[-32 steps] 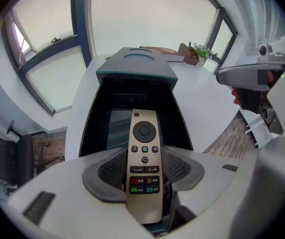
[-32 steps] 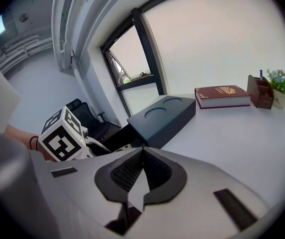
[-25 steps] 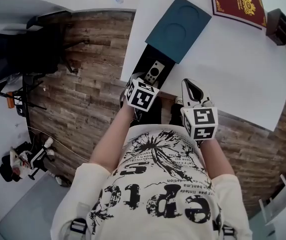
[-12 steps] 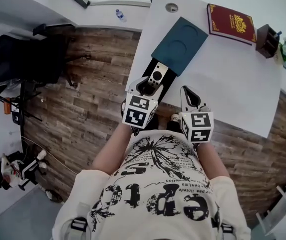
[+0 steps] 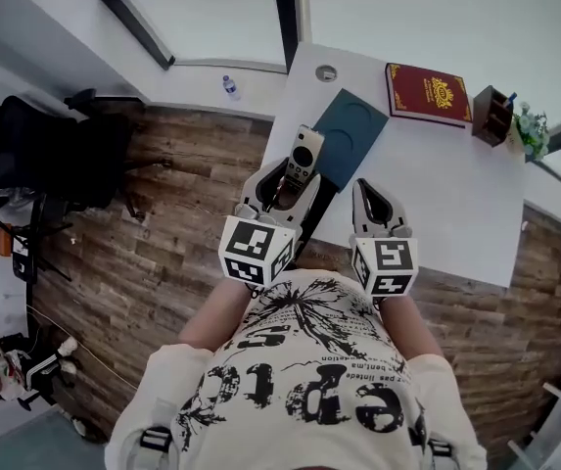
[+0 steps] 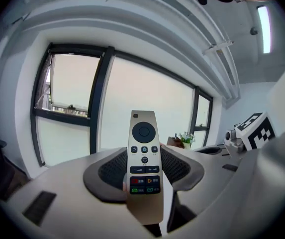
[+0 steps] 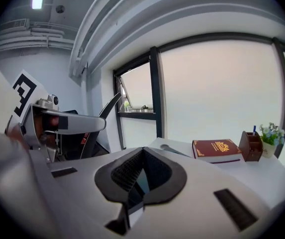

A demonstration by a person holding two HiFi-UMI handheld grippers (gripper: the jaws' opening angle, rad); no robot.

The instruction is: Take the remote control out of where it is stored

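At 9 o'clock in the head view, a black office chair [image 5: 35, 150] stood on the wood floor [image 5: 177, 213]. A small bottle [image 5: 227, 87] lay by the wall toward 11 o'clock.

Near the middle, the left claw [image 5: 282, 179] was held up over the near edge of the white table [image 5: 437, 194]. It was clamped on the lower half of the remote [image 5: 303, 155], whose button end stuck out toward 12 o'clock. In the left gripper view the left claw [image 6: 143, 169] pressed its dark pads against both long sides of the gold remote [image 6: 143, 153]. The remote stood upright with its buttons facing the camera, in front of a large window [image 6: 132, 108], and touched nothing but the claw.

Under the claw, a dark strip [image 5: 317, 209] ran toward 6 o'clock. It may have been an open black box, though the claw covered most of it. A flat teal lid [image 5: 350, 135] lay on the table at 1 o'clock from the remote.

The right claw [image 5: 370, 192] hovered at 3 o'clock from the left one, near the table's front edge. In the right gripper view the right claw [image 7: 142, 156] was closed tip to tip, with nothing between its pads.

Toward 1 o'clock, at the far side of the table, lay a red book [image 5: 428, 93]. A brown pen holder [image 5: 490, 114] stood just beside it at 3 o'clock. A small plant [image 5: 528, 125] stood farthest right.
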